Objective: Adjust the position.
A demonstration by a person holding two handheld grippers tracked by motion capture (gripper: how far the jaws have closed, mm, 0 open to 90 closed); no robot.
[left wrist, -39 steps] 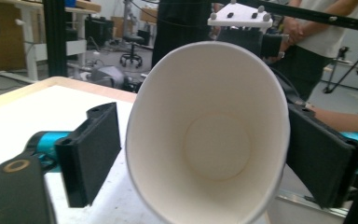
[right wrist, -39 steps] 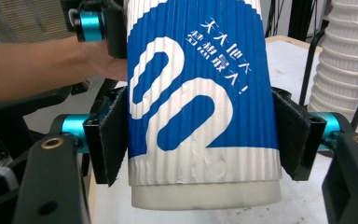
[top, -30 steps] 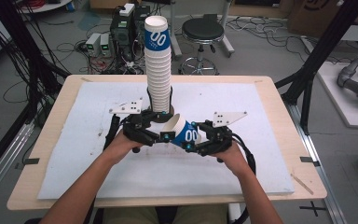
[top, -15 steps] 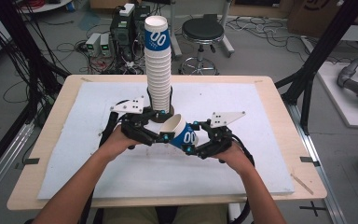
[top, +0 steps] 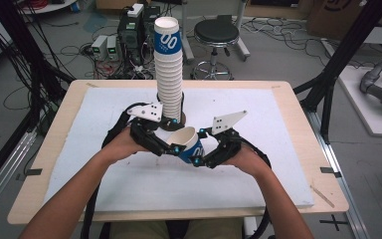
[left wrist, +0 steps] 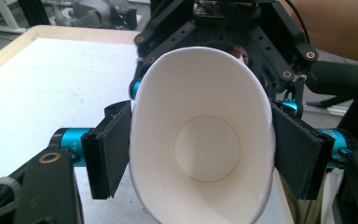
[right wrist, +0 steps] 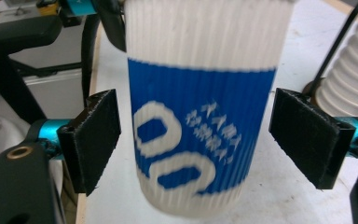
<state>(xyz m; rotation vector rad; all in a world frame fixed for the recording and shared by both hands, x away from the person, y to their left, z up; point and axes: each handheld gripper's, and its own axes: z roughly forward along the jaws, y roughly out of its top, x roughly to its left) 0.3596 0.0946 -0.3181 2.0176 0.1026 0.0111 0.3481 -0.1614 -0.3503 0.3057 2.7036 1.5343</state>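
Handover done: left gripper (top: 171,148) fingers closed on paper cup (top: 189,143) rim, squashing it; right gripper (top: 199,160) fingers just opened wide, clear of cup. Next: stack (top: 169,69).

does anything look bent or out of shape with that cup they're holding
Yes. The paper cup is pinched by the left gripper, and its rim is squashed into an oval. The right gripper has jaws open, standing clear of the cup's sides.

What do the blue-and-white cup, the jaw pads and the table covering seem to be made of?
Blue-and-white ribbed cup: probably paper, matte, corrugated outer wall, smooth white inside, rim squeezed oval.
Black jaw pads: look like foam or rubber, dull and slightly rough.
White table covering: apparently a matte foam or fabric sheet; unclear which.
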